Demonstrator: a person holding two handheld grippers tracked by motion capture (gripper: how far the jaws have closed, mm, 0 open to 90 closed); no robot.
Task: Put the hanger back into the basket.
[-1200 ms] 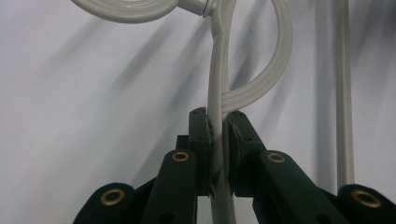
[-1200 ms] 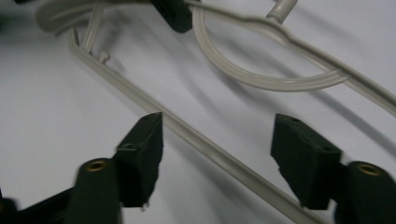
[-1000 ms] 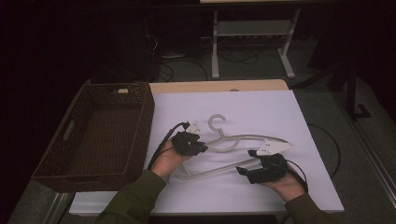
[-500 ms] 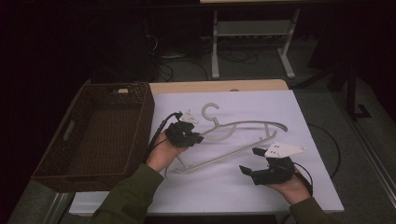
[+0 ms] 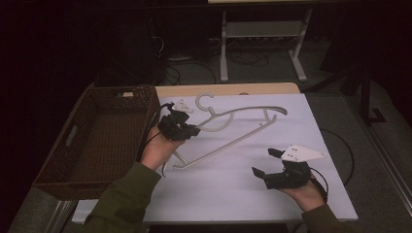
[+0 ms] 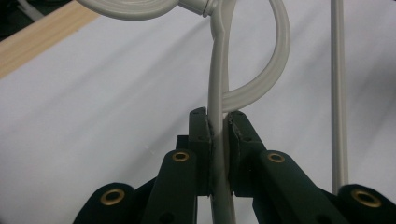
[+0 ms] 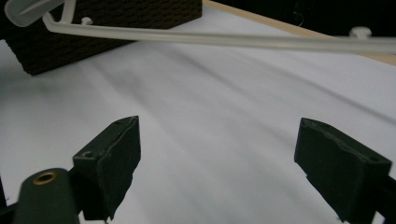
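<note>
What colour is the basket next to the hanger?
Dark brown woven wicker basket, clearest in the high view.

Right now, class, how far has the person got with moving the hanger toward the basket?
Done: the left gripper is shut on the white hanger, and the right gripper is open, apart from it. In hand: the hanger sits beside the wicker basket. Left: getting it in, if that is the aim.
</note>
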